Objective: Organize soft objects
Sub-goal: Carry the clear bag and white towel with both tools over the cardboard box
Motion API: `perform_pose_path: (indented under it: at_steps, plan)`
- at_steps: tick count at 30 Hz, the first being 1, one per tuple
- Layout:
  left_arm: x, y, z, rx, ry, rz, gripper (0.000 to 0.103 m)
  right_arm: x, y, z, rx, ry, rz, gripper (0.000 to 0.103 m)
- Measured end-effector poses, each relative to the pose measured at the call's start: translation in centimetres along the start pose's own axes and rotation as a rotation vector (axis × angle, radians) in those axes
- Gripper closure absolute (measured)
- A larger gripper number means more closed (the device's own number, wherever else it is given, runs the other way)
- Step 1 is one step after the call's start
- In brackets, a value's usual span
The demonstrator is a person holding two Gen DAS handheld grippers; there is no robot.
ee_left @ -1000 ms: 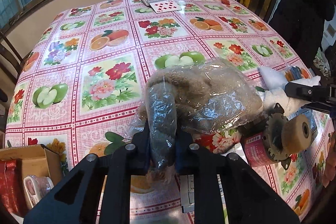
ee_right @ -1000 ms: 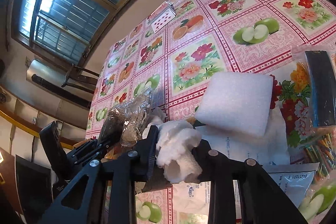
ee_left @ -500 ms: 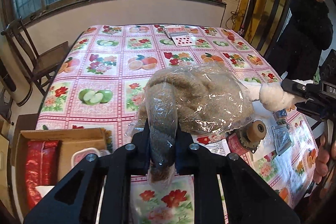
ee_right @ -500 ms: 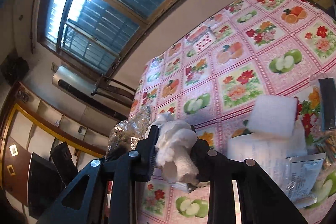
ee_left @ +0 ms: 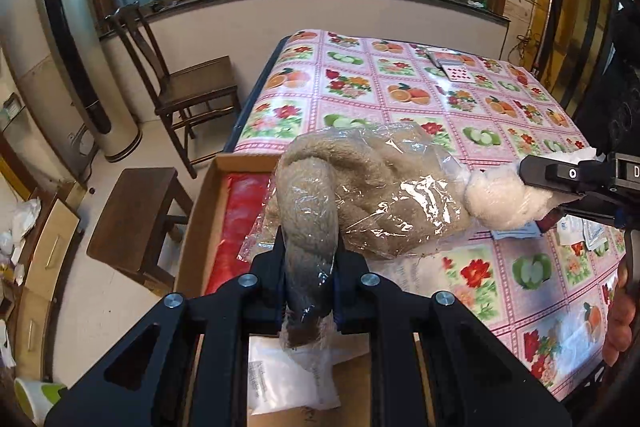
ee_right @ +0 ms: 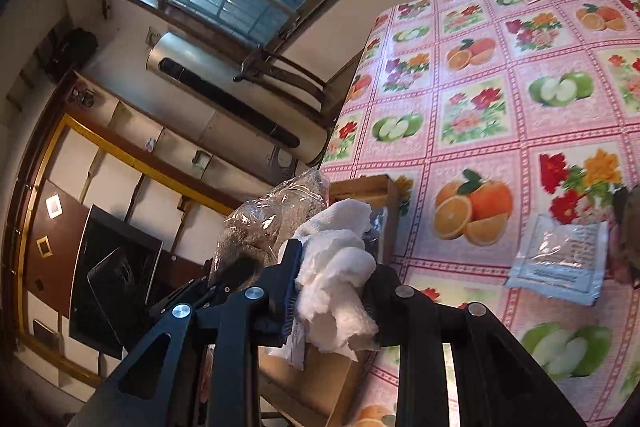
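My left gripper (ee_left: 308,279) is shut on a brown plush toy in a clear plastic bag (ee_left: 360,187), held in the air over an open cardboard box (ee_left: 196,227) at the table's left edge. A red packet (ee_left: 236,211) and a white bag (ee_left: 288,379) lie in the box. My right gripper (ee_right: 332,291) is shut on a white fluffy wad (ee_right: 336,267); the left wrist view shows that wad (ee_left: 496,199) just right of the plush. The bagged plush (ee_right: 264,223) also appears in the right wrist view, beside the wad.
The table (ee_left: 400,95) wears a pink fruit-and-flower oilcloth, with playing cards (ee_left: 452,67) at its far end and small sachets (ee_right: 560,259) near its front. A wooden chair (ee_left: 188,95) and a stool (ee_left: 136,219) stand left of the box. A hand (ee_left: 620,311) shows at the right edge.
Both grippers have lifted off the table and swung left with their loads. The plush now hangs over the cardboard box, and the white wad has followed close beside it.
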State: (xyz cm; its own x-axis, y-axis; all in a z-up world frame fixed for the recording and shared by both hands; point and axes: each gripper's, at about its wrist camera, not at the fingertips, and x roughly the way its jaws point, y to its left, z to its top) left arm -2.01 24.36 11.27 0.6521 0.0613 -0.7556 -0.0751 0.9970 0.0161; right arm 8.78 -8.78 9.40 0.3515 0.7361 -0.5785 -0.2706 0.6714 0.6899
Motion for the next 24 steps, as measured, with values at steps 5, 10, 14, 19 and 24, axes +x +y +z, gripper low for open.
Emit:
perform_pose_path:
  at_steps: [5, 10, 14, 19, 24]
  plan:
    - [0.7, 2.1, -2.0, -0.024, 0.008, 0.086, 0.089, 3.8, 1.9, -2.7, -0.015, 0.024, -0.034, 0.075]
    - [1.4, 2.9, -3.7, -0.027, 0.017, 0.122, 0.088, 6.0, 4.0, -5.7, -0.07, 0.035, -0.102, 0.071]
    - [1.5, 3.3, -5.1, -0.03, 0.028, 0.125, 0.088, 6.7, 4.9, -7.9, -0.11, 0.066, -0.132, 0.071]
    - [1.2, 3.4, -6.4, -0.038, 0.024, 0.118, 0.087, 6.7, 4.6, -9.6, -0.114, 0.111, -0.13, 0.069]
    - [0.9, 3.1, -7.5, -0.043, 0.013, 0.129, 0.082, 6.5, 4.1, -10.8, -0.122, 0.143, -0.141, 0.068]
